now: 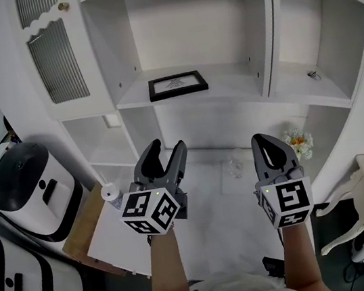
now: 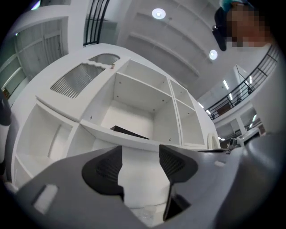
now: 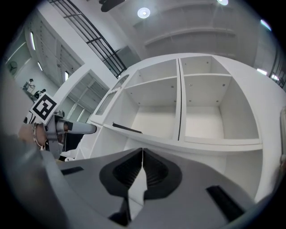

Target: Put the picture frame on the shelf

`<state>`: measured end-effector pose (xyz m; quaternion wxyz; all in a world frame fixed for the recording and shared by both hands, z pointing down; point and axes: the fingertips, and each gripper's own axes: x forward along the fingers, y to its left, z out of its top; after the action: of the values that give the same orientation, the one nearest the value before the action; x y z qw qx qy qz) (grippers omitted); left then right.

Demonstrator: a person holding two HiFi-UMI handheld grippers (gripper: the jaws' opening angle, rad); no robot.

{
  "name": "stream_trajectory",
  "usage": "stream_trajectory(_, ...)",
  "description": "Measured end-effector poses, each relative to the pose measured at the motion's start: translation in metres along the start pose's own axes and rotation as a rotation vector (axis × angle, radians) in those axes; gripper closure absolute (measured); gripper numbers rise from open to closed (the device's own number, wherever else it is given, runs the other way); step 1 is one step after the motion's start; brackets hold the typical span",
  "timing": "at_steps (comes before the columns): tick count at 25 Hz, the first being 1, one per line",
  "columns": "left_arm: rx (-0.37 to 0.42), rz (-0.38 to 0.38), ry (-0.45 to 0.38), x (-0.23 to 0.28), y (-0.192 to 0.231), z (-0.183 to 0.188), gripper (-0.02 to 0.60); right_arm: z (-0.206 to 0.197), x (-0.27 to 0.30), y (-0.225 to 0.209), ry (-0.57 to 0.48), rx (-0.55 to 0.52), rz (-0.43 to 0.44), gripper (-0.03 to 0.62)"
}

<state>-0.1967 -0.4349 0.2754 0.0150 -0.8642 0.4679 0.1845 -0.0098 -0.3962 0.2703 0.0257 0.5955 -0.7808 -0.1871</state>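
A black picture frame point(image 1: 177, 84) lies flat on the middle shelf point(image 1: 227, 86) of the white cabinet. Its dark edge shows above the shelf lip in the left gripper view as the frame point(image 2: 128, 132) and in the right gripper view as the frame point(image 3: 127, 128). My left gripper point(image 1: 167, 152) hangs below and in front of that shelf, jaws open, nothing between them. My right gripper point(image 1: 267, 146) is beside it to the right, jaws shut and empty. Both point up towards the cabinet.
A white cabinet door point(image 1: 51, 52) with a slatted panel stands open at the upper left. A small flower bunch point(image 1: 298, 142) and a clear glass point(image 1: 235, 167) sit on the lower counter. White appliances point(image 1: 28, 193) stand at the left, a bottle point(image 1: 112, 195) near them.
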Motion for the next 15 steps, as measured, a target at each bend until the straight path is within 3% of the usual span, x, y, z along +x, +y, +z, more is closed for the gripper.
stream_trajectory(4, 0.155, 0.015, -0.023, -0.009, -0.007, 0.006, 0.382, -0.006, -0.006, -0.003, -0.005, 0.056, -0.044, 0.583)
stream_trajectory(7, 0.251, 0.058, 0.016, -0.012, -0.005, 0.003, 0.452, -0.007, -0.006, -0.008, -0.002, 0.077, -0.053, 0.583)
stream_trajectory(10, 0.328, 0.111, 0.037, -0.013, -0.001, 0.002, 0.568, -0.007, -0.005, -0.008, 0.003, 0.064, -0.047, 0.583)
stream_trajectory(15, 0.374, 0.115, 0.036, -0.008, -0.005, 0.013, 0.572, 0.004, -0.001, -0.013, -0.007, 0.055, -0.034, 0.585)
